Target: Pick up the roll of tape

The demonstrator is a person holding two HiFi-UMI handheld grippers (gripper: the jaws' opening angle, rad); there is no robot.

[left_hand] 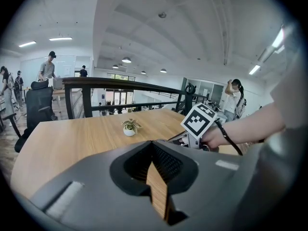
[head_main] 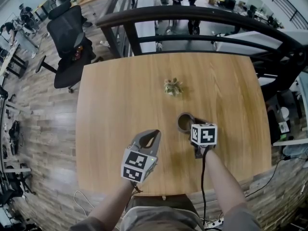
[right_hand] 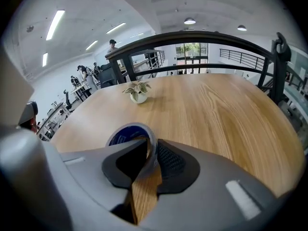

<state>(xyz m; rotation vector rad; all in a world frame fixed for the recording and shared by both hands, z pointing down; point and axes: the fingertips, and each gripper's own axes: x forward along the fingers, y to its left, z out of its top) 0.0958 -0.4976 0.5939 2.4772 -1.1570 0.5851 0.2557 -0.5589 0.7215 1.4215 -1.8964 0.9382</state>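
A: Where is the roll of tape (head_main: 184, 122)?

B: It lies flat on the wooden surface (head_main: 120, 95), hole upward. It is right of centre and nearer the person than the small potted plant (head_main: 173, 86). Nothing else lies by it.

A: Right gripper (right_hand: 148, 146)?

B: Down on the roll. Its own view shows the near wall of the roll standing between the jaws, one jaw inside the hole and the other outside. The jaws are drawn in on that wall and pinch it, as far as the view tells. Only a thin wedge of wood shows below the pinch.

A: Left gripper (head_main: 155, 134)?

B: Low over the surface, beside the right one and apart from the roll. Its jaws are pressed together at the tips with nothing between them. It looks to have no part in this pick.

A: Progress?

B: Approach done, jaws placed, grip apparently made. The lift is not yet done: in the head view the roll sits on the wood, with no gap visible under it.

A: What is left?

B: Raise the roll clear. Judged risk: the hold is on one wall only, so the roll may swing or tip as it leaves the surface.
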